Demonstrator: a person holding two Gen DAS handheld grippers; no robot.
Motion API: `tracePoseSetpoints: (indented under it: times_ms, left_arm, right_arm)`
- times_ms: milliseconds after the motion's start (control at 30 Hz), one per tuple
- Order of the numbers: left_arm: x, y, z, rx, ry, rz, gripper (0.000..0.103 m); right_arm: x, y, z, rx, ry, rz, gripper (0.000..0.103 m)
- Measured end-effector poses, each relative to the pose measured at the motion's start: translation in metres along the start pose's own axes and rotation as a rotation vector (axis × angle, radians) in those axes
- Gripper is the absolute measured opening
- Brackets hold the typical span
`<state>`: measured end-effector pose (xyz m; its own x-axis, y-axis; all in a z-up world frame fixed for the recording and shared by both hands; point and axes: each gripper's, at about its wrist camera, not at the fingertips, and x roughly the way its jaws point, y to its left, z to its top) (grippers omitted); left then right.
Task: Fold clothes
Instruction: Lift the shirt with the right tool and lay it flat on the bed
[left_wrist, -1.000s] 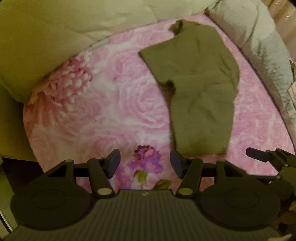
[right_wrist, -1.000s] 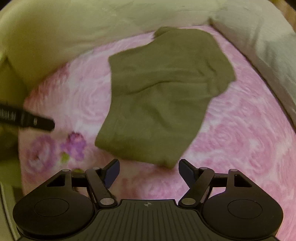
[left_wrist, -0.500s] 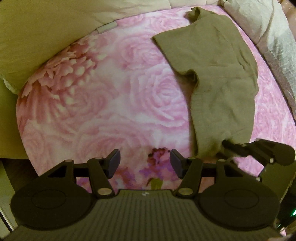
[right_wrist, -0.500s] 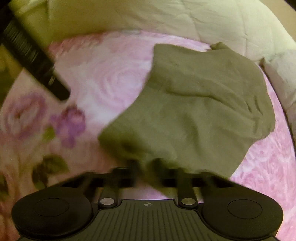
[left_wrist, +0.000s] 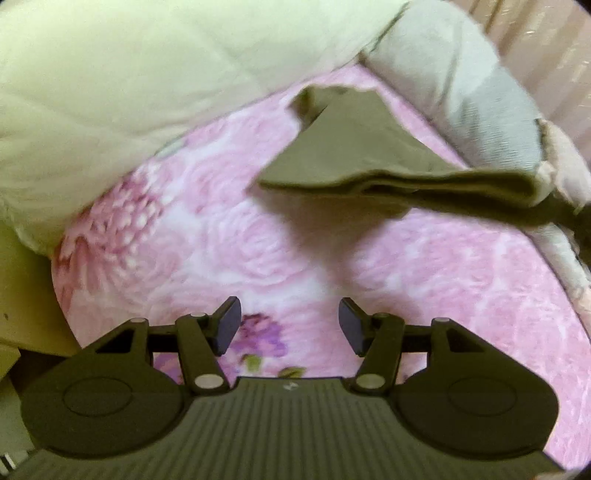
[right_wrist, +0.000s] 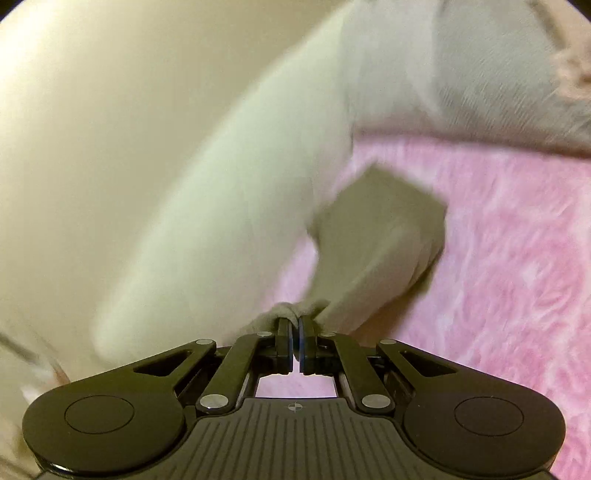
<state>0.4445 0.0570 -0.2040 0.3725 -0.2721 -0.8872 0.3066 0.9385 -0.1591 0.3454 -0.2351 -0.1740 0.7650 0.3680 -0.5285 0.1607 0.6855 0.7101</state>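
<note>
Right tongs (right_wrist: 295, 328) clenched on the olive shirt's (left_wrist: 369, 147) hem, left tongs (left_wrist: 290, 325) released; I judge carrying it low toward the bed's (left_wrist: 258, 240) far edge keeps the fold flat.

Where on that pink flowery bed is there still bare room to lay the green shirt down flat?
The widest bare patch of the pink floral blanket lies between the open left gripper and the lifted olive shirt, bordered on the left by the pale green quilt. The far right is crowded: the grey bedding presses in where the right gripper pinches the shirt.
</note>
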Motion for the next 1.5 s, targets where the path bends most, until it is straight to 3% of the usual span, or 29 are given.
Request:
tracePoseSetpoints:
  times_ms: [167, 300, 500, 767, 867, 967, 1000, 1067, 1100, 1133, 1300, 1500]
  left_arm:
    - [-0.05, -0.056, -0.013, 0.099, -0.072, -0.056, 0.055]
    - [-0.092, -0.113, -0.035, 0.188, -0.117, -0.117, 0.055]
    - [-0.14, -0.206, -0.098, 0.319, -0.128, -0.224, 0.055]
    - [-0.167, -0.339, -0.197, 0.489, -0.065, -0.399, 0.055]
    - [-0.178, -0.378, -0.224, 0.566, -0.049, -0.45, 0.055]
    - [-0.192, -0.41, -0.248, 0.639, -0.038, -0.486, 0.055]
    - [-0.196, -0.417, -0.257, 0.66, -0.032, -0.494, 0.055]
    - [-0.202, -0.428, -0.27, 0.7, -0.019, -0.505, 0.055]
    - [-0.202, -0.431, -0.274, 0.716, -0.01, -0.503, 0.055]
    - [-0.201, -0.434, -0.278, 0.732, 0.0, -0.5, 0.055]
    - [-0.204, -0.432, -0.294, 0.811, 0.033, -0.473, 0.055]
    - [-0.209, -0.416, -0.308, 0.901, 0.059, -0.423, 0.055]
  right_arm:
    - [-0.123, 0.006, 0.034, 0.112, -0.28, 0.059, 0.001]
    - [-0.237, 0.006, 0.038, 0.114, -0.464, 0.04, 0.001]
    - [-0.431, -0.02, 0.001, 0.136, -0.715, -0.131, 0.001]
    - [-0.666, -0.056, -0.103, 0.202, -1.026, -0.449, 0.001]
    - [-0.706, -0.062, -0.12, 0.206, -0.999, -0.544, 0.001]
    - [-0.695, -0.081, -0.129, 0.266, -0.816, -0.85, 0.002]
    - [-0.692, -0.087, -0.132, 0.286, -0.75, -0.95, 0.01]
    - [-0.685, -0.108, -0.15, 0.36, -0.624, -1.171, 0.061]
    - [-0.683, -0.12, -0.163, 0.411, -0.563, -1.252, 0.092]
    - [-0.684, -0.13, -0.177, 0.439, -0.528, -1.294, 0.092]
    - [-0.676, -0.143, -0.264, 0.543, -0.408, -1.298, 0.092]
    - [-0.641, -0.116, -0.318, 0.564, -0.317, -1.262, 0.092]
